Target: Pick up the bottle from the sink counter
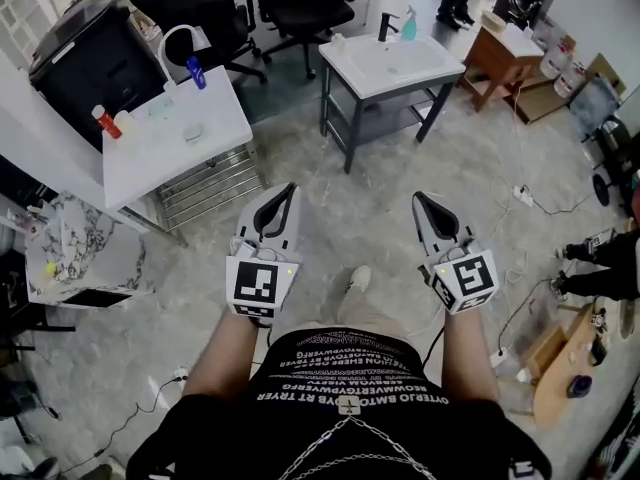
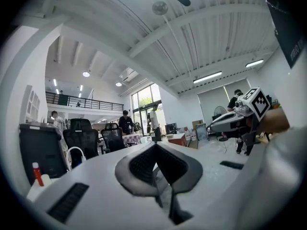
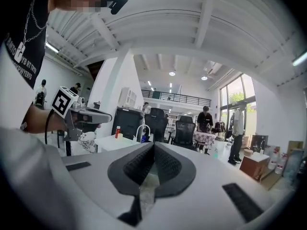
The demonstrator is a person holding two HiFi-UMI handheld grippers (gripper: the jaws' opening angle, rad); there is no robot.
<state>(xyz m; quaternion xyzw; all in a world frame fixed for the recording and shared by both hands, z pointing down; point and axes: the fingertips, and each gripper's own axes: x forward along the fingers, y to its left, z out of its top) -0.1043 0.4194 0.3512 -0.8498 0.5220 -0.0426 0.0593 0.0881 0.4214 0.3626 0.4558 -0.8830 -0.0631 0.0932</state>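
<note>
We are holding the left claw (image 1: 284, 194) and right claw (image 1: 427, 202) pressed together, both empty. The bottle (image 1: 409, 25) is standing upright at the sink table's (image 1: 445, 66) back edge, well ahead, with our right claw nearer.

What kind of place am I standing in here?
Likely an open-plan office or lab used as a test space: office chairs, a freestanding sink counter, and a power strip lying on the floor.
</note>
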